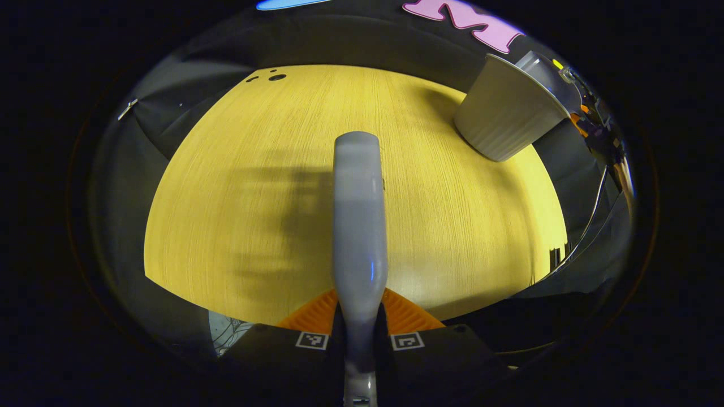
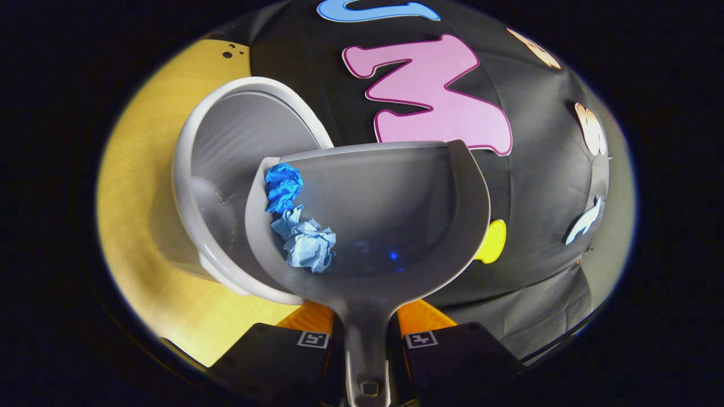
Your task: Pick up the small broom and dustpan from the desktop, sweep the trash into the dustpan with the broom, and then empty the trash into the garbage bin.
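Dustpan tilted over bin, your right gripper clamped on its handle.
Blue paper wads ride the left edge; tip unevenly and they may spill onto the desk.

Yellow wood-grain desktop under warm light, dim shadows across its centre. Small dark holes near the 11 o'clock edge. Black cloth wall behind, draped in folds. Cables hanging at 3 o'clock.
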Tool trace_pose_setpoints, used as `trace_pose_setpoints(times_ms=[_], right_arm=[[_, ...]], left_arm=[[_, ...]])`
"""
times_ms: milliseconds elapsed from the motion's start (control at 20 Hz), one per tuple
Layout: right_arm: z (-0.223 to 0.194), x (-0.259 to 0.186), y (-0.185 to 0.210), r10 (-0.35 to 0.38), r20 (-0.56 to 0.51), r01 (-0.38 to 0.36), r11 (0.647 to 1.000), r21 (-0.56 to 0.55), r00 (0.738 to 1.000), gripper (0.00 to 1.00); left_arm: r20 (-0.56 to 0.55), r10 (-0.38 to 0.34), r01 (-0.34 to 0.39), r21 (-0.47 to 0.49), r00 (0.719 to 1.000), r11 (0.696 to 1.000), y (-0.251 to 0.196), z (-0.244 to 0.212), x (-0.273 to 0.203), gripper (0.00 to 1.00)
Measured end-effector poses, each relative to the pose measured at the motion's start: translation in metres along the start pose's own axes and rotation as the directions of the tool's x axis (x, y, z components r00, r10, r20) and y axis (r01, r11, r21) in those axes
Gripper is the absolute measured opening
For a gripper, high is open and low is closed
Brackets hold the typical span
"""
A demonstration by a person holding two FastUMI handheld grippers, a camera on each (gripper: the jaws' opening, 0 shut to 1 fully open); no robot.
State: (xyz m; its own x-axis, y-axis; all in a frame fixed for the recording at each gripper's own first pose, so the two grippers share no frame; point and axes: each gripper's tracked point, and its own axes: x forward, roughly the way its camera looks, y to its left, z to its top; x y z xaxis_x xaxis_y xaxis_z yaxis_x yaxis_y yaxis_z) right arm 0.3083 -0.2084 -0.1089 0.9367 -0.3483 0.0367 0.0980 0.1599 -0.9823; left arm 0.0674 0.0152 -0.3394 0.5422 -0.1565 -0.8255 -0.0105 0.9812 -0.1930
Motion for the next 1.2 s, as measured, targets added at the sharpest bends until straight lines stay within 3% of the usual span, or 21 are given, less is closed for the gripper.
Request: trace_pose_setpoints(times_ms=[200,400,700,1000,1100,1200], right_arm=[[0.0043,-0.006,-0.0024,-0.067,0.031,0.069,0.995,-0.076,0.997,0.34],[0.0089,-0.0082,-0.0049,-0.112,0.047,0.118,0.983,-0.138,0.993,0.34],[0.0075,-0.0066,-0.0045,-0.109,0.029,0.111,0.986,-0.124,0.994,0.34],[0.0088,-0.0089,-0.0057,-0.13,0.039,0.135,0.977,-0.167,0.991,0.33],[0.0082,-0.008,-0.0055,-0.117,0.034,0.12,0.982,-0.147,0.993,0.34],[0.0052,-0.0064,-0.004,-0.077,0.02,0.079,0.993,-0.093,0.997,0.34]], left_arm=[[-0.004,0.008,-0.008,0.018,1.0,1.0,0.0001,-0.0024,0.0022,0.22],[-0.011,0.001,-0.001,0.017,1.0,1.0,-0.001,-0.0046,0.0032,0.26],[-0.017,0.006,-0.005,0.02,1.0,1.0,-0.0012,-0.0078,0.0031,0.22],[-0.019,0.004,-0.003,0.024,1.0,1.0,-0.0027,-0.0073,0.0047,0.26],[-0.017,0.003,-0.003,0.025,1.0,1.0,-0.0026,-0.0061,0.0043,0.22],[-0.006,0.004,-0.004,0.025,1.0,1.0,-0.0026,-0.0035,0.0028,0.26]])
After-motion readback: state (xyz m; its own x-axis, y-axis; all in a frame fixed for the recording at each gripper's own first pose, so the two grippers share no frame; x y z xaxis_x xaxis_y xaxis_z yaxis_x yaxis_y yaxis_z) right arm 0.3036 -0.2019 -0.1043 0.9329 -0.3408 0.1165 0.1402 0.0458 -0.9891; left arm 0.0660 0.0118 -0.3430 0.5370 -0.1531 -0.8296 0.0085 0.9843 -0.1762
